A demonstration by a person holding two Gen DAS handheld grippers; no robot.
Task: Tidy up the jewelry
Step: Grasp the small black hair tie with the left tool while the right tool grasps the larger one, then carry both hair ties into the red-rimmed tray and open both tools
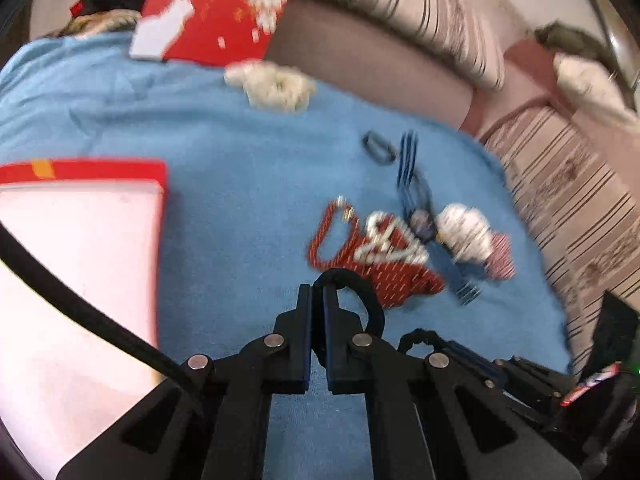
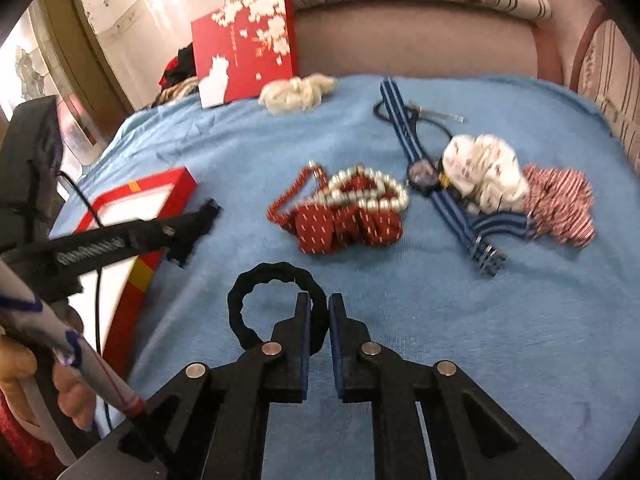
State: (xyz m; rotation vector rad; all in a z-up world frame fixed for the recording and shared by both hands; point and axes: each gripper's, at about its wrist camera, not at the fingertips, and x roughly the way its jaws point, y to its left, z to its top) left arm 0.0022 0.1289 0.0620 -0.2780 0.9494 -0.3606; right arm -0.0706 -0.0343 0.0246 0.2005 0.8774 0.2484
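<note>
My right gripper (image 2: 319,300) is shut on a black hair band (image 2: 256,276), held just above the blue cloth (image 2: 400,320). My left gripper (image 1: 317,292) is shut on a black band (image 1: 366,296); it also shows in the right wrist view (image 2: 200,220). An open red box with a white lining (image 1: 80,248) lies left on the cloth (image 1: 240,140). A red bead bracelet (image 2: 288,196), a pearl strand (image 2: 368,192) on a red scrunchie (image 2: 344,224), a blue striped watch (image 2: 420,172), a white scrunchie (image 2: 484,176) and a striped red scrunchie (image 2: 560,204) lie ahead.
A red box lid (image 2: 244,48) leans against the sofa back (image 2: 416,40). A cream scrunchie (image 2: 296,92) lies beside it. A black band (image 1: 378,148) lies at the far edge. Striped cushions (image 1: 580,208) lie to the right.
</note>
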